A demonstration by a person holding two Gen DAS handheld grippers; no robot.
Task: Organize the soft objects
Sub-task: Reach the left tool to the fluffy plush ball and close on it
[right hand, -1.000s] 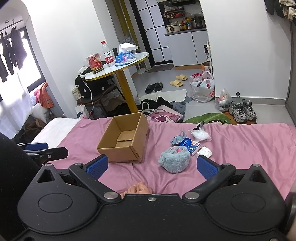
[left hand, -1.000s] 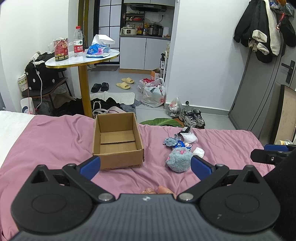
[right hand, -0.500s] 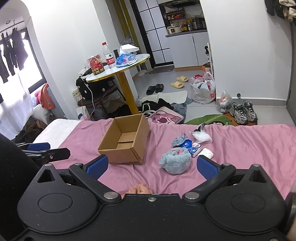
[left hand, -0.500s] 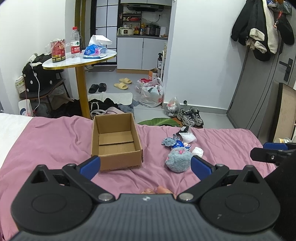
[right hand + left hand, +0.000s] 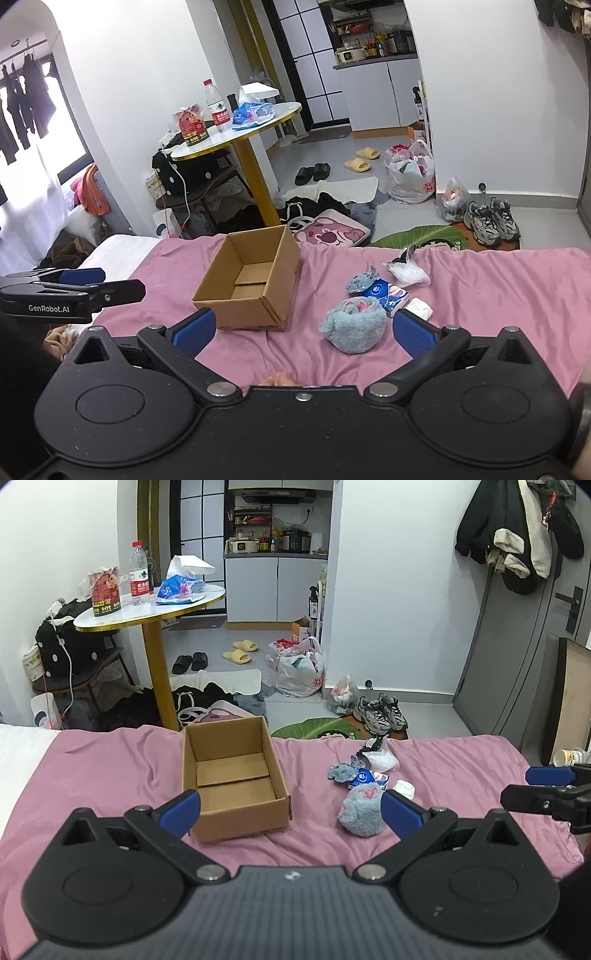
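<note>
An open, empty cardboard box (image 5: 232, 779) (image 5: 251, 284) sits on the pink bed sheet (image 5: 103, 768) (image 5: 498, 288). To its right lie soft things: a grey-blue plush ball (image 5: 360, 812) (image 5: 354, 326), a small grey plush toy (image 5: 343, 771) (image 5: 362, 281), a blue tissue pack (image 5: 364, 778) (image 5: 386, 293), a small white packet (image 5: 404, 788) (image 5: 419, 307) and a white plastic bag (image 5: 380, 758) (image 5: 408, 273). My left gripper (image 5: 291, 810) is open and empty, held above the bed before the box. My right gripper (image 5: 304, 328) is open and empty, before the plush ball.
Beyond the bed's far edge stand a round table (image 5: 147, 609) with a bottle and bags, clothes and slippers on the floor, plastic bags (image 5: 301, 668), sneakers (image 5: 380, 712) and a grey door (image 5: 517, 646). Each gripper shows at the other view's edge.
Both grippers have stayed open and drifted only slightly; the box and soft things have not moved.
</note>
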